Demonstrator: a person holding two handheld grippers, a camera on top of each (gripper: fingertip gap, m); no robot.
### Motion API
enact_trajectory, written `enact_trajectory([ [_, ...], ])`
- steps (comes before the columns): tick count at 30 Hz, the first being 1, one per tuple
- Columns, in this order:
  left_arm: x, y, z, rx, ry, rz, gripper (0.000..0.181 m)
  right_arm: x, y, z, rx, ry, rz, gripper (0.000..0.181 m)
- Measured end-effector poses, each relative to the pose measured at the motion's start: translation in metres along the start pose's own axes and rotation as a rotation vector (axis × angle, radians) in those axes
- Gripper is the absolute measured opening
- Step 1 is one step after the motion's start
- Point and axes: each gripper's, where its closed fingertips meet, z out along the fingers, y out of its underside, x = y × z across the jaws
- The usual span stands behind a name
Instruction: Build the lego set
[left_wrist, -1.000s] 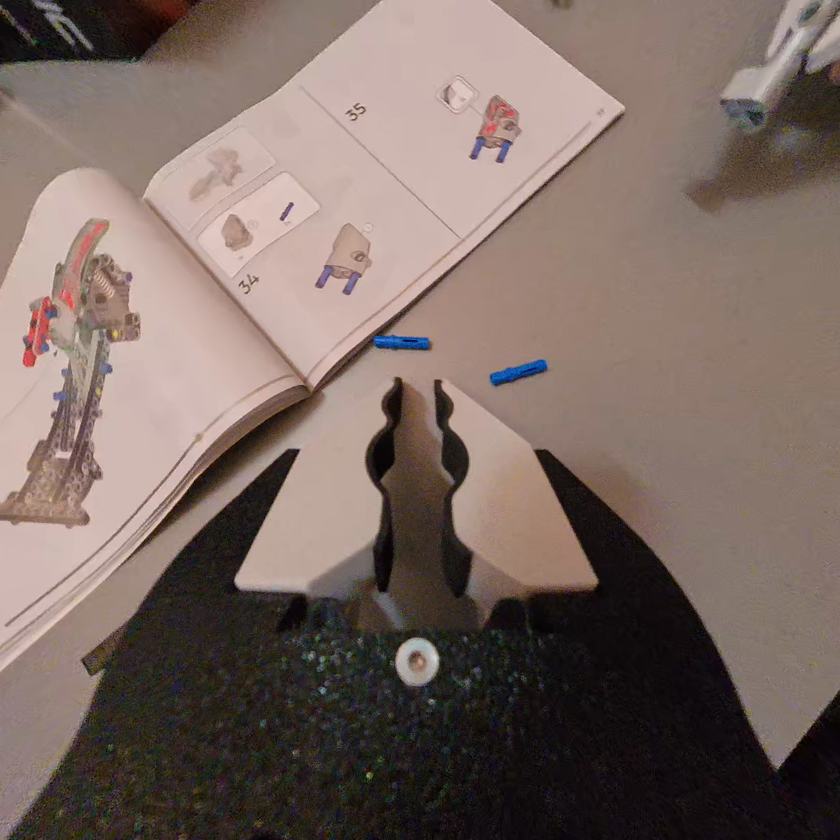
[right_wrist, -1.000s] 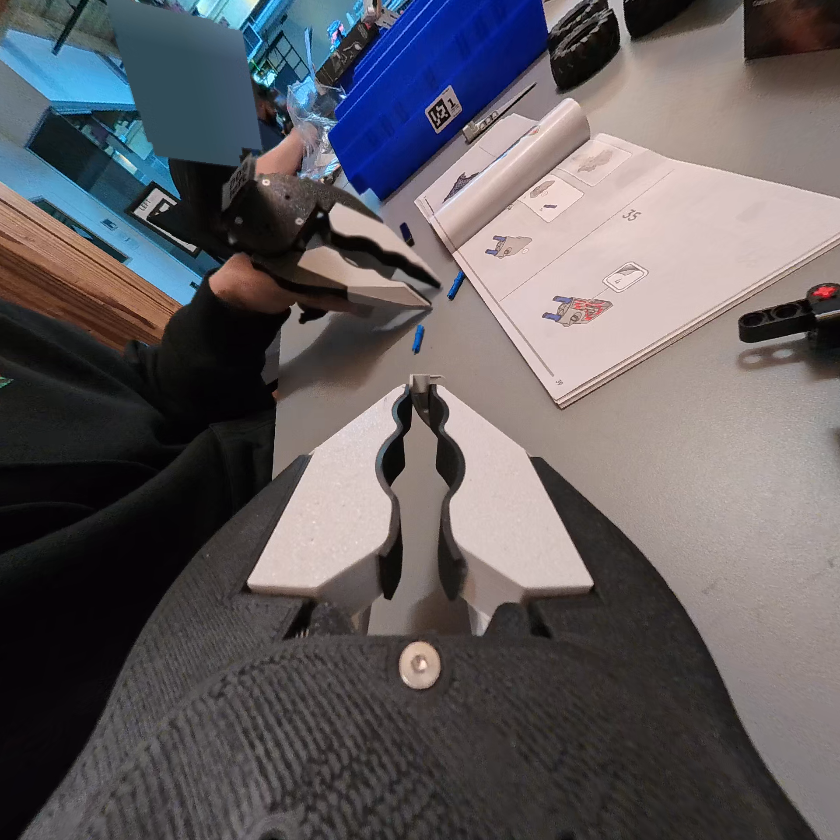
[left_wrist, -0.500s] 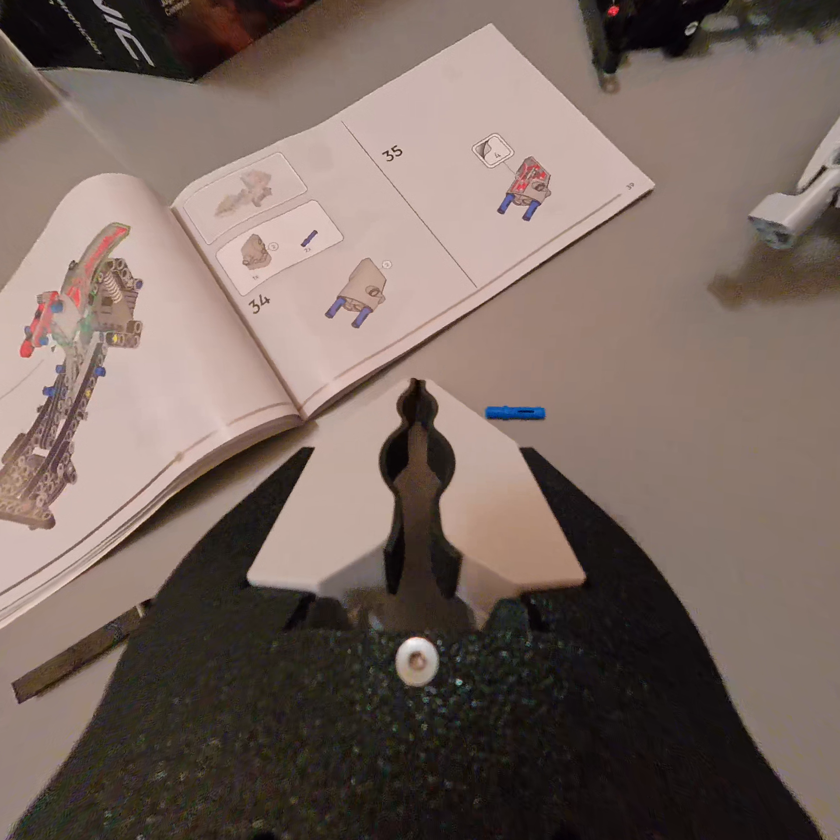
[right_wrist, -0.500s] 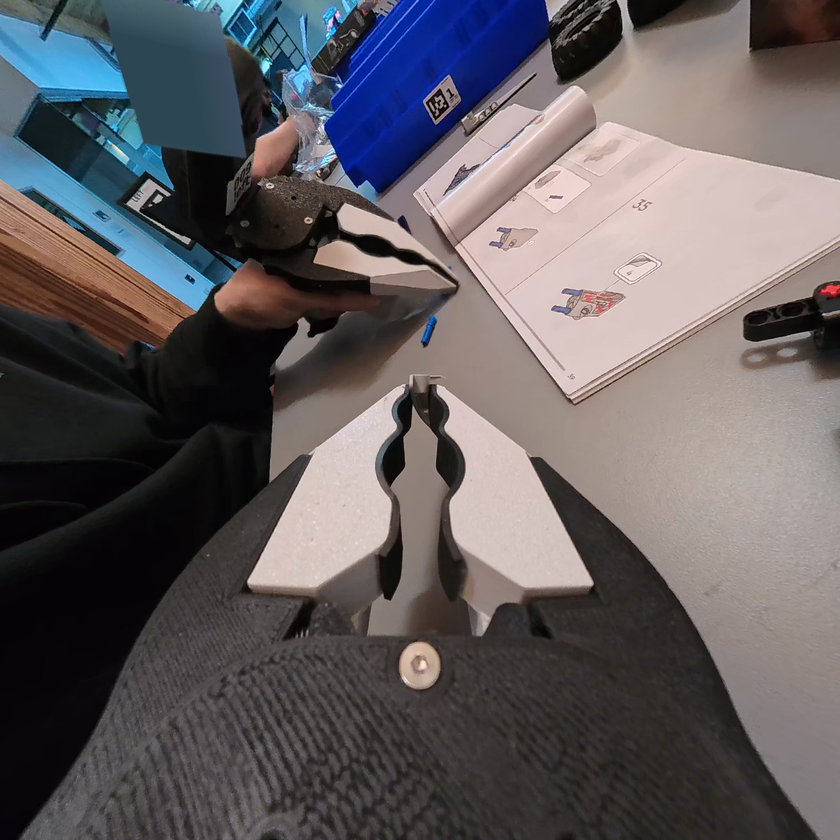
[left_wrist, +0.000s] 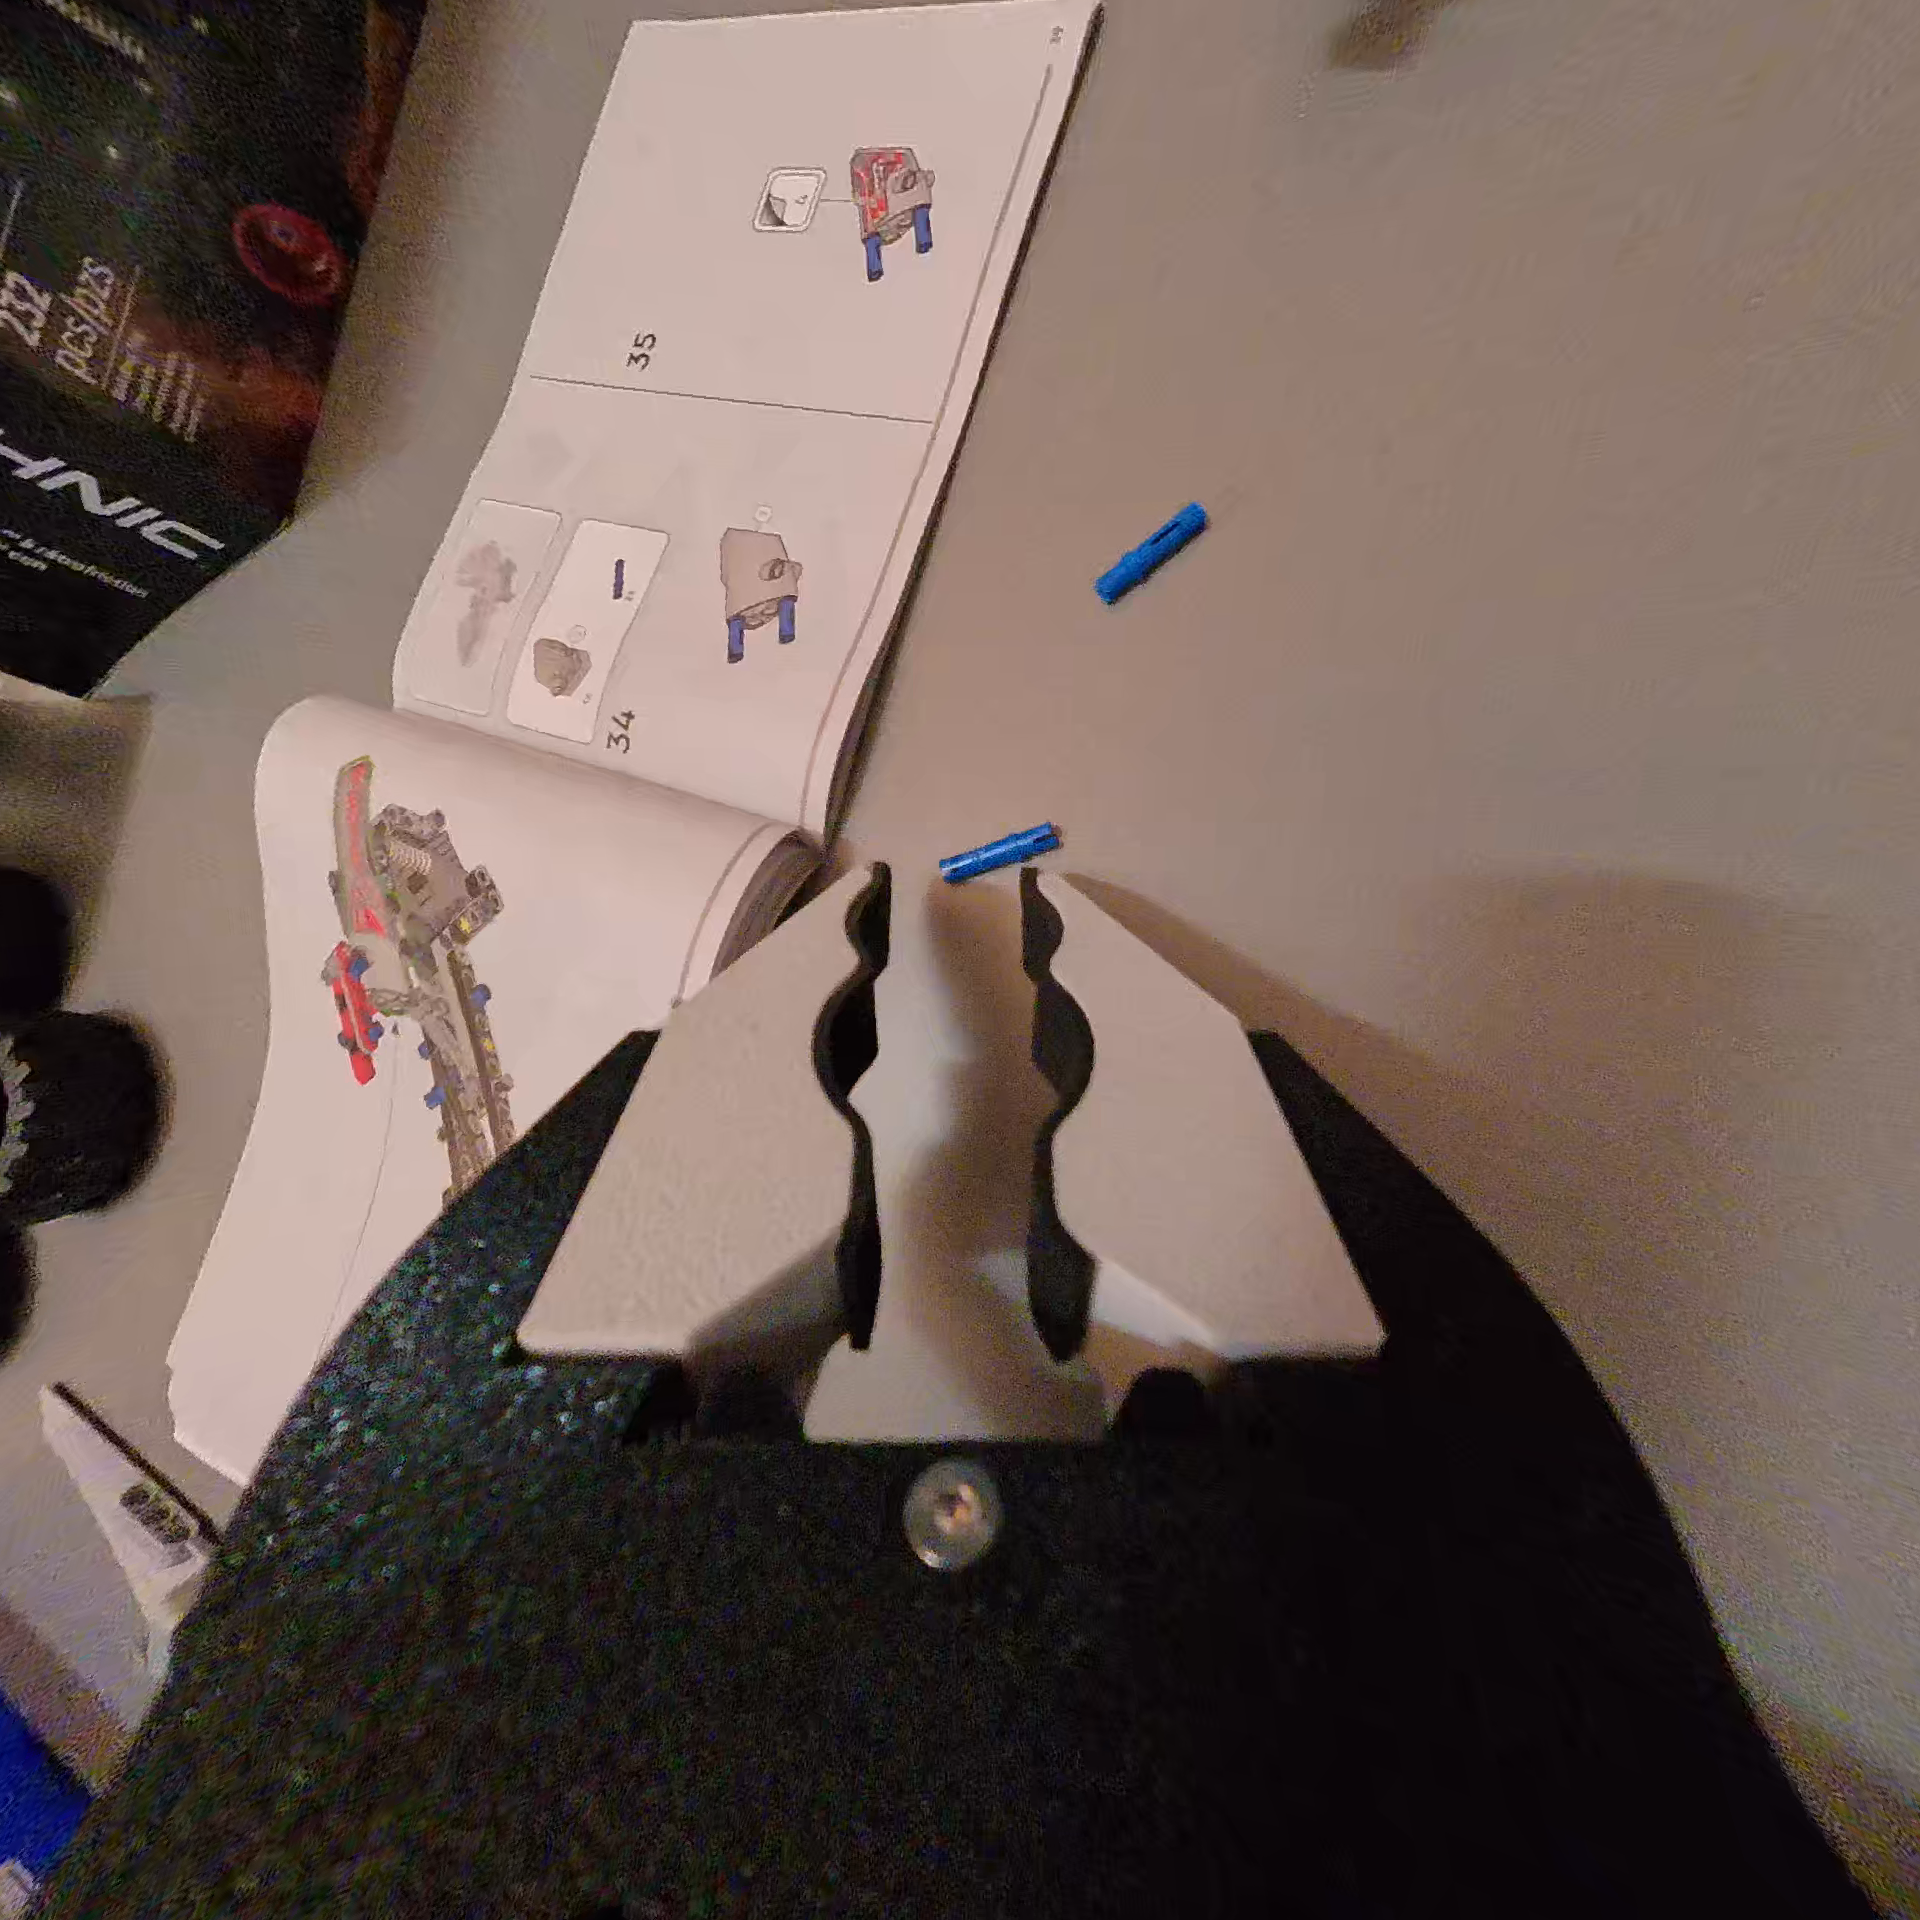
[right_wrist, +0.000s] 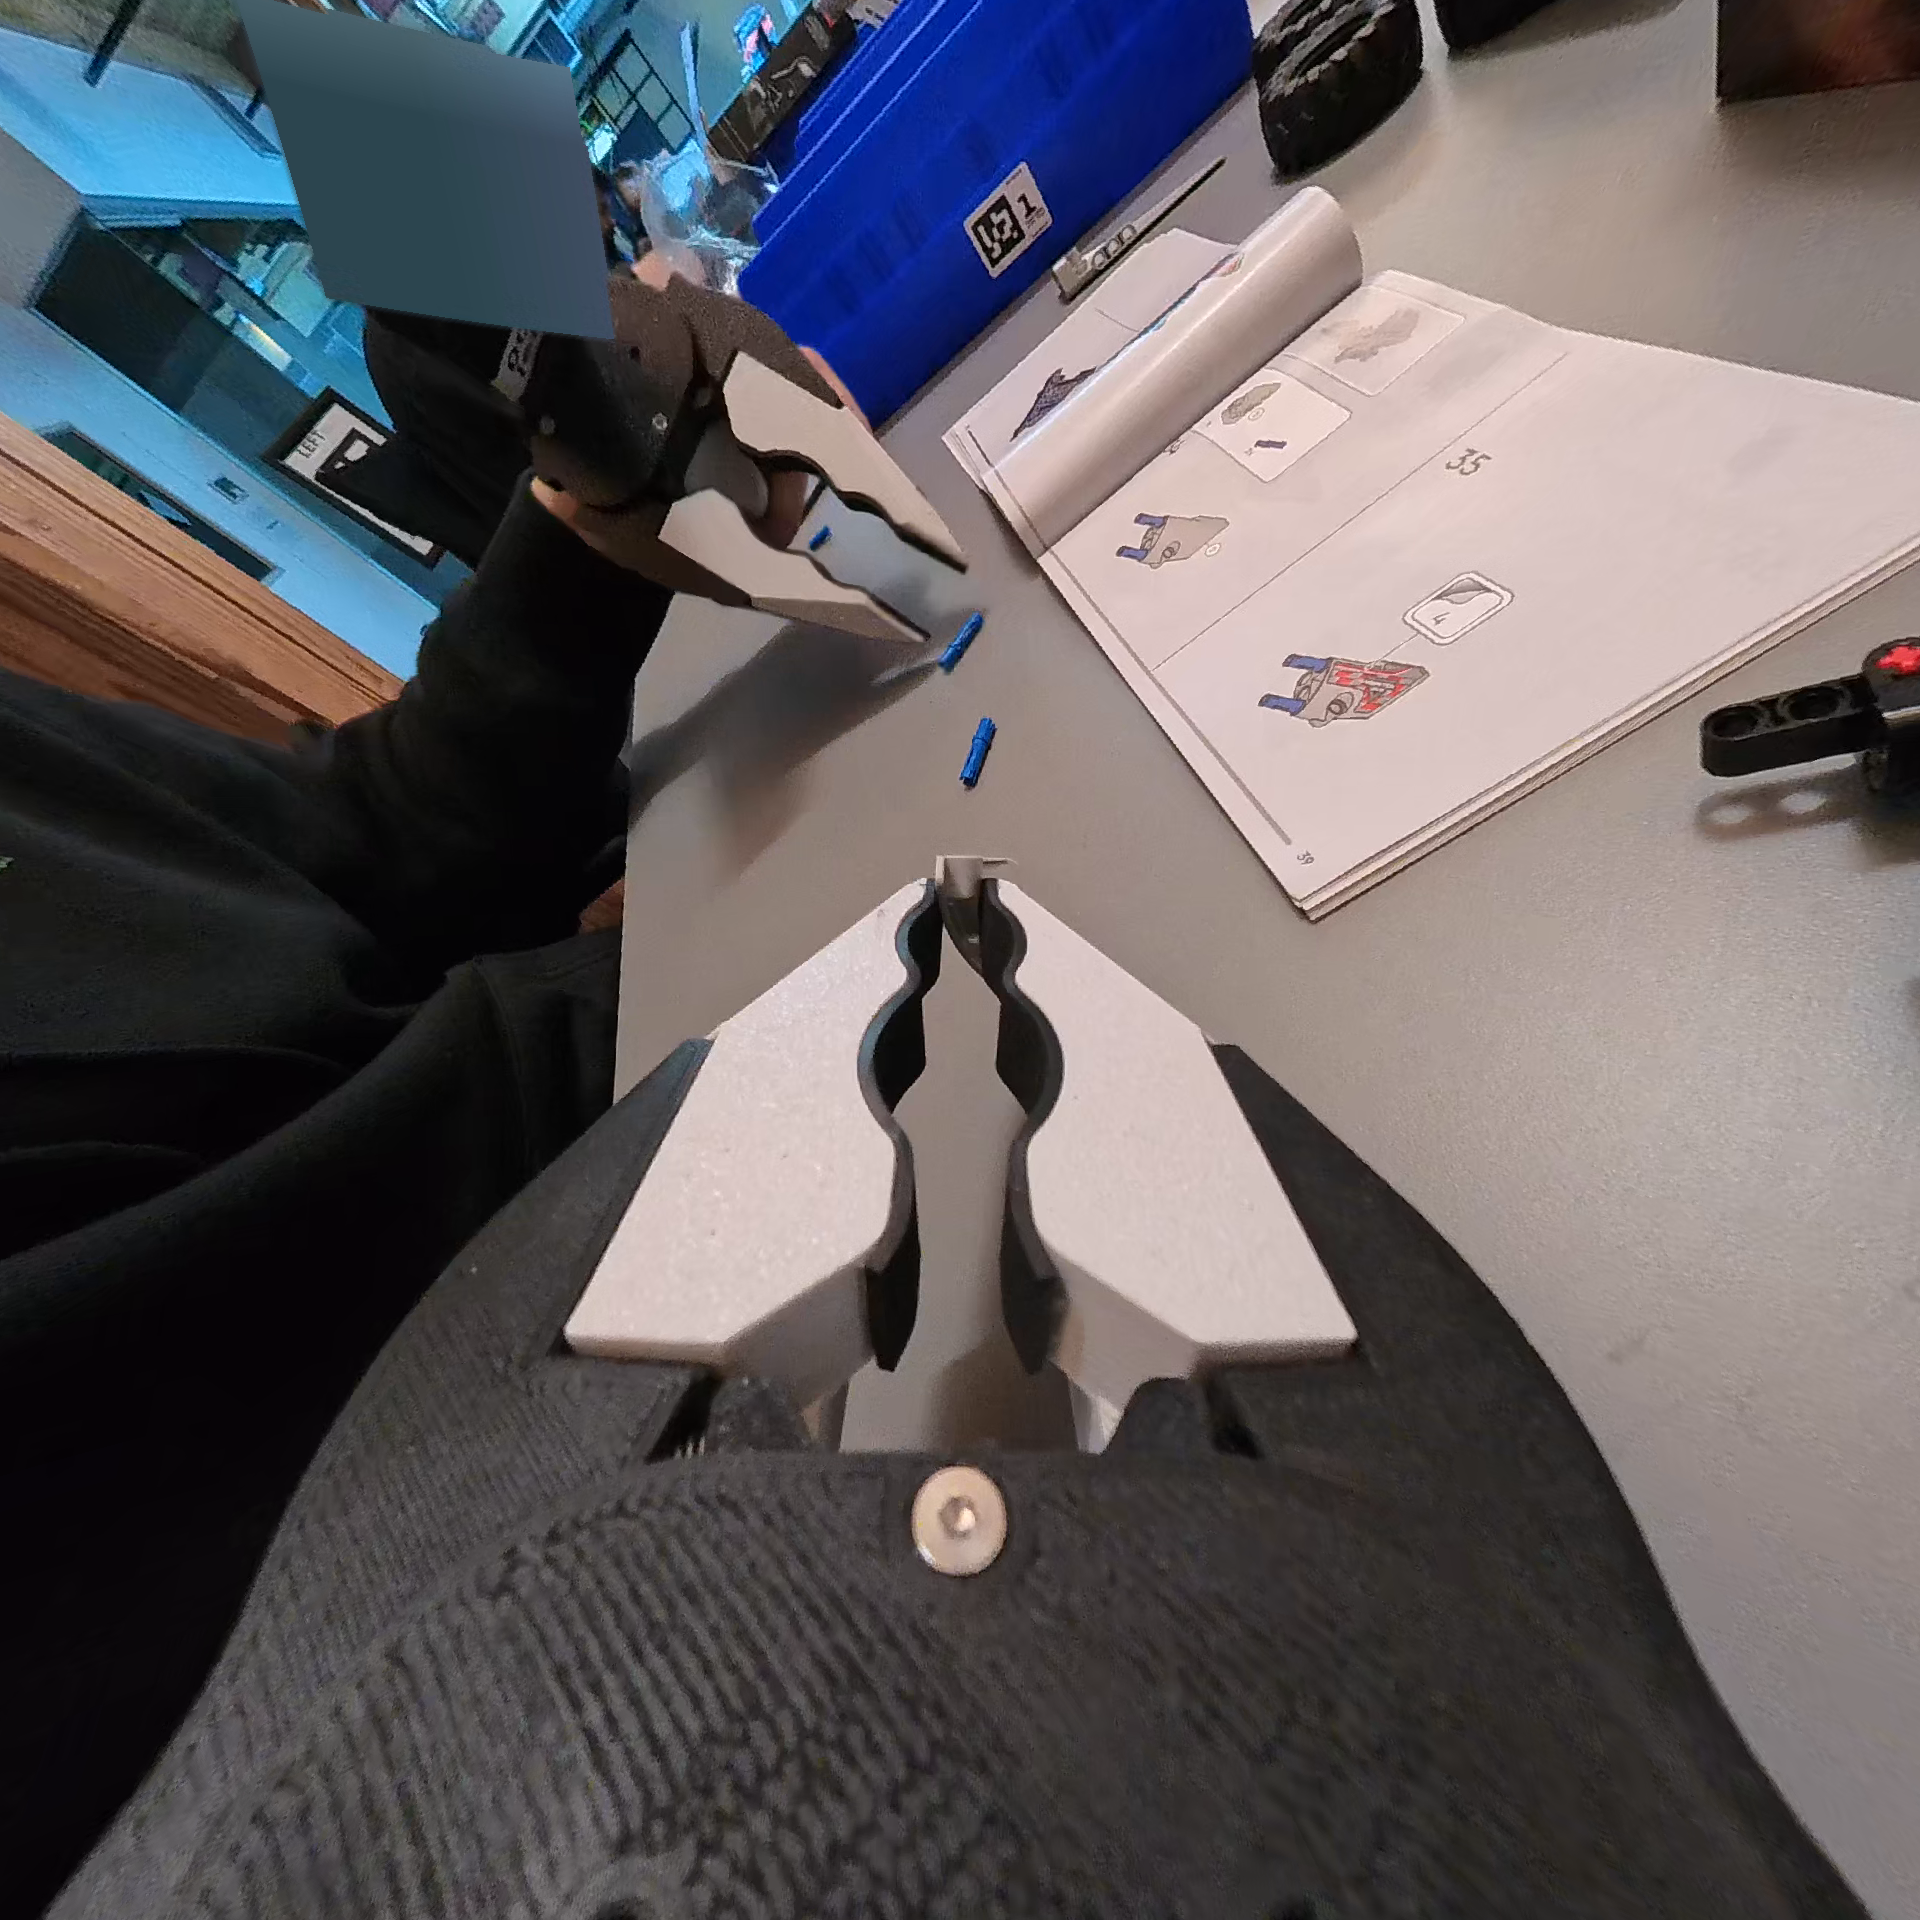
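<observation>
Pins were the business of this step: two short blue plastic connector pins lay loose on the smooth grey bench (left_wrist: 1507, 312). The nearer blue pin (left_wrist: 998, 852) sat just beyond the tips of the left claw (left_wrist: 954, 883), whose pale grey wedge fingers stood apart with a clear gap between them. The farther blue pin (left_wrist: 1151, 552) lay well off to the side, close to the edge of the open white paper instruction booklet (left_wrist: 769, 343).

The right claw (right_wrist: 962, 888) was clamped together on a small light grey plastic piece (right_wrist: 966, 871), of which only a squarish end showed past the tips. Its full shape could not be told.

Judging from this, the job was to pick up the nearer pin and seat it in the held piece. The pin was a slim, hard, round rod and would likely roll or skid on so slick a surface. It would be best to straddle it squarely, fingers across its length near the middle, and close slowly so it did not squirt out. Leaving one end proud of the tips would give room for pushing it in.

The fingers had matte faces with scalloped black inner edges, and those hollows should cradle a rod. The booklet's pages curled up in a soft roll at the spine. A black studded beam with a red end (right_wrist: 1808, 717) lay beyond the booklet.
</observation>
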Motion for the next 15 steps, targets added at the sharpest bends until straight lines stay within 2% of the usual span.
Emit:
enact_trajectory([
  [5,0.007,-0.001,0.010,0.023,0.102,0.065,0.020,0.001,0.003,0.002,-0.021,0.009,-0.004,0.005],
  [9,0.010,-0.004,0.014,0.053,0.185,-0.005,0.017,0.001,0.003,0.003,-0.028,0.011,-0.007,0.005],
  [10,0.013,-0.005,0.014,0.053,0.193,-0.029,0.012,0.001,0.003,0.003,-0.025,0.011,-0.006,0.005],
  [14,0.014,-0.006,0.015,0.067,0.148,-0.124,0.005,0.001,0.002,0.002,-0.016,0.008,-0.003,0.005],
  [15,0.014,-0.005,0.014,0.076,0.123,-0.126,0.008,0.001,0.002,0.002,-0.018,0.008,-0.003,0.005],
])
